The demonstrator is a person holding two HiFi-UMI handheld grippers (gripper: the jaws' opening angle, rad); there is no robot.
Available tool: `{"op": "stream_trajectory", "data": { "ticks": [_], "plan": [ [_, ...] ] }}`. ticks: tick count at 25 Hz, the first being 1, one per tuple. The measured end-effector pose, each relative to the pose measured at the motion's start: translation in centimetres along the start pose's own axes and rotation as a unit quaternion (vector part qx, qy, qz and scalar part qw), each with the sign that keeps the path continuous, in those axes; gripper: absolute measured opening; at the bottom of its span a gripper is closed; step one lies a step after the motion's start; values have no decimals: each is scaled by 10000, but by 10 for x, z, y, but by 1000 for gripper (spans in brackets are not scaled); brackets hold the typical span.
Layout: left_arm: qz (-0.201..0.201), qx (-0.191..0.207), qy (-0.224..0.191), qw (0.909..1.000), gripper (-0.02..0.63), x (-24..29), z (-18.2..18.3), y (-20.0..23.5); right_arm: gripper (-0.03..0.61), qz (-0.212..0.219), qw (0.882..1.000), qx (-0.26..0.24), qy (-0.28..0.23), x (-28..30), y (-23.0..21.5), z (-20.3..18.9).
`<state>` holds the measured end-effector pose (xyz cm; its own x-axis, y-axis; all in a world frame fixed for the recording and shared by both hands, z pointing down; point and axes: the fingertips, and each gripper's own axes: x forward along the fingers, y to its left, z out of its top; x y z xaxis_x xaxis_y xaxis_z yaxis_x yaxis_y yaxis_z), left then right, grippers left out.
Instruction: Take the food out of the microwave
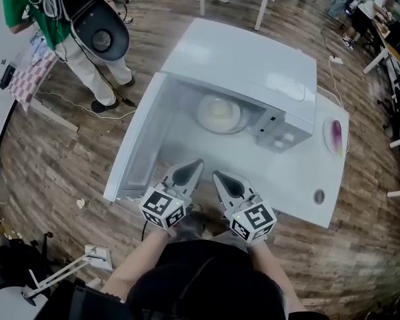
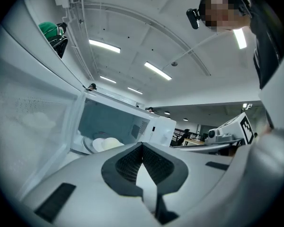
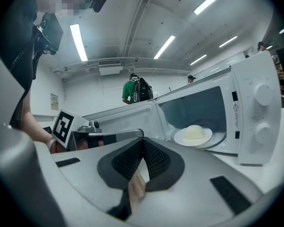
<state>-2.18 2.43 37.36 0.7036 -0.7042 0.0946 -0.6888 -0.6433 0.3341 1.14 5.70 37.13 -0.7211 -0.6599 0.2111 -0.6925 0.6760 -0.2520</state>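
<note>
A white microwave (image 1: 253, 65) stands on a white table (image 1: 300, 179), its door (image 1: 137, 139) swung wide to the left. Inside, on the glass turntable, sits a white plate (image 3: 199, 139) with a pale round mound of food (image 1: 219, 114) (image 3: 194, 131) (image 2: 106, 144). Both grippers hover side by side over the table's near edge, short of the opening and pointing at it. My left gripper (image 1: 195, 164) (image 2: 142, 145) is shut and holds nothing. My right gripper (image 1: 219, 176) (image 3: 143, 141) is also shut and holds nothing.
The control panel (image 1: 280, 135) with two knobs flanks the opening on the right. A small dish with something purple (image 1: 336, 136) lies at the table's right end, and a small round disc (image 1: 319, 196) near its front corner. A person in a green top (image 1: 27, 5) stands far left on the wooden floor.
</note>
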Motion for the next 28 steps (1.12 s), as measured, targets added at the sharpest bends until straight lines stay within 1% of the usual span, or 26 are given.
{"op": "stream_trajectory", "data": {
  "ticks": [5, 8, 15, 19, 21, 25, 28],
  "plan": [
    [-299, 176, 188, 9992, 8, 6, -3, 8, 18, -381, 9992, 153, -14, 12, -7, -3],
    [-321, 200, 265, 9989, 8, 8, -8, 14, 18, -484, 9987, 179, 45, 17, -6, -6],
    [-137, -89, 331, 9993, 8, 19, -22, 21, 18, -719, 9963, 384, 262, 6, -23, -22],
    [-95, -58, 309, 9995, 8, 27, -19, 28, 18, -688, 9962, 439, 289, 18, -43, -25],
    [29, -63, 323, 9995, 8, 30, -17, 36, 18, -598, 9966, 465, 320, 29, -50, -25],
    [279, -188, 409, 9986, 8, 37, -17, 54, 18, -426, 9977, 332, 417, 53, -62, -15],
    [434, -152, 427, 9980, 9, 46, -18, 64, 18, -585, 9970, 295, 403, 57, -78, -8]
  ]
}}
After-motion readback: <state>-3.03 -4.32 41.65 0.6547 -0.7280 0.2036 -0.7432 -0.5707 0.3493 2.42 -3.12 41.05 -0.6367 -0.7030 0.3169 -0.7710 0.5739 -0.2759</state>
